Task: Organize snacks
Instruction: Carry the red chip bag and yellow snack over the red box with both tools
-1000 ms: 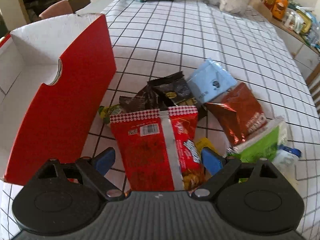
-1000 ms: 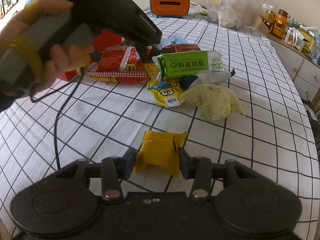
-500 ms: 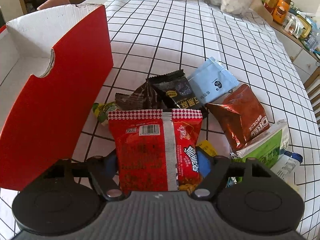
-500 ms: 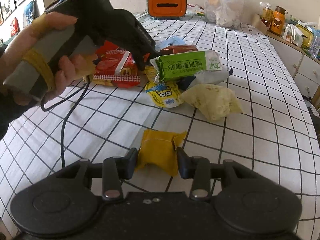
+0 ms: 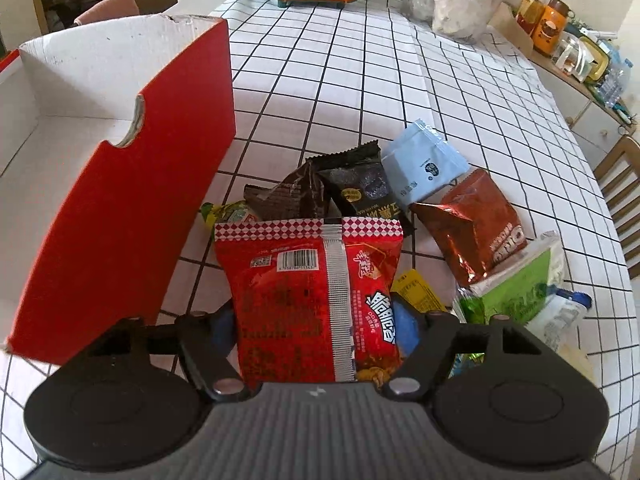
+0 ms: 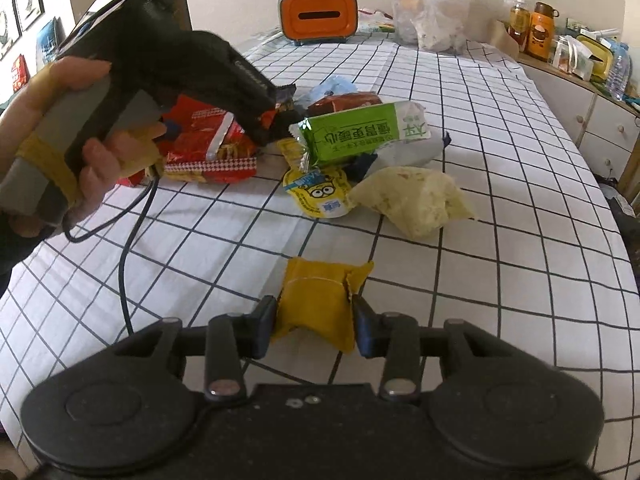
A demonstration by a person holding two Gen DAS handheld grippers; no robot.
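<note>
My left gripper is shut on a red snack bag and holds it above the snack pile, right of the open red box. The pile holds dark packets, a light blue packet, a brown Oreo bag and a green pack. My right gripper is shut on a small yellow packet low over the table. In the right wrist view the left gripper holds the red bag beside the green pack.
A yellow cartoon cup and a pale yellow bag lie ahead of the right gripper. An orange box, a clear plastic bag and jars stand at the far end. A cable trails over the checked tablecloth.
My left gripper closed on the red snack bag and lifted it slightly. My right gripper stayed shut on the yellow packet and rose a little.
</note>
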